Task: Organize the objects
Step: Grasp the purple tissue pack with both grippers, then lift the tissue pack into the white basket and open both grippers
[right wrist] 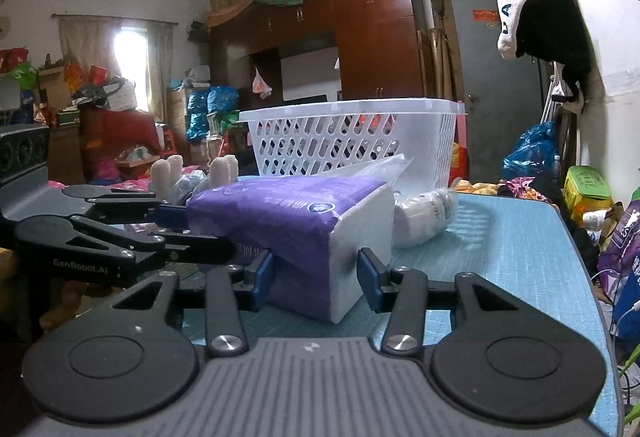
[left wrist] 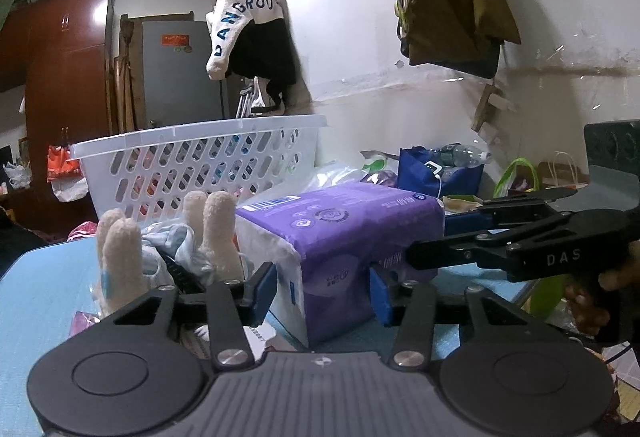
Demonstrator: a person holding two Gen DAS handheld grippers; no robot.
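A purple and white tissue pack (left wrist: 340, 237) lies on the blue table (left wrist: 40, 289). My left gripper (left wrist: 323, 291) is open, its blue pads on either side of the pack's near corner. My right gripper (right wrist: 316, 275) is open too, straddling the pack's (right wrist: 288, 233) white end, and it shows in the left wrist view (left wrist: 424, 257) reaching in from the right. A white slotted basket (left wrist: 200, 161) stands behind the pack. Cream plush slippers (left wrist: 212, 233) with blue cloth lie to the pack's left.
A white bottle (right wrist: 424, 217) lies on the table (right wrist: 520, 257) right of the pack, by a clear plastic bag (right wrist: 372, 169). A blue bag (left wrist: 436, 169) and clutter sit beyond the table. Clothes hang on the wall (left wrist: 248, 33). A wardrobe (right wrist: 360, 37) stands behind.
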